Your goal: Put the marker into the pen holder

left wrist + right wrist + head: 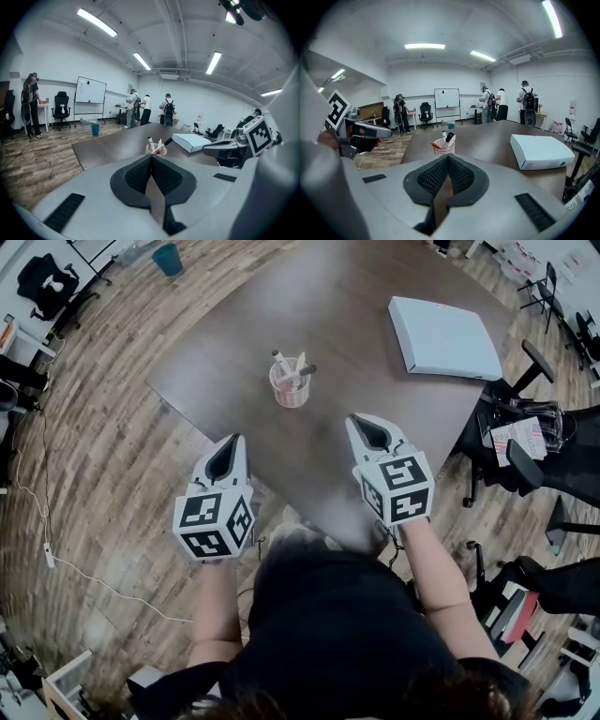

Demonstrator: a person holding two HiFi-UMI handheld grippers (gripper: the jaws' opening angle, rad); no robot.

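From above the person's head, one camera looks steeply down on the dark brown wooden table (356,362), seen from well up. The other two ride low on the left gripper (233,441) and right gripper (362,421), facing level across the tabletop. All three catch the pink mesh pen holder (289,390) and flat white box (443,337).
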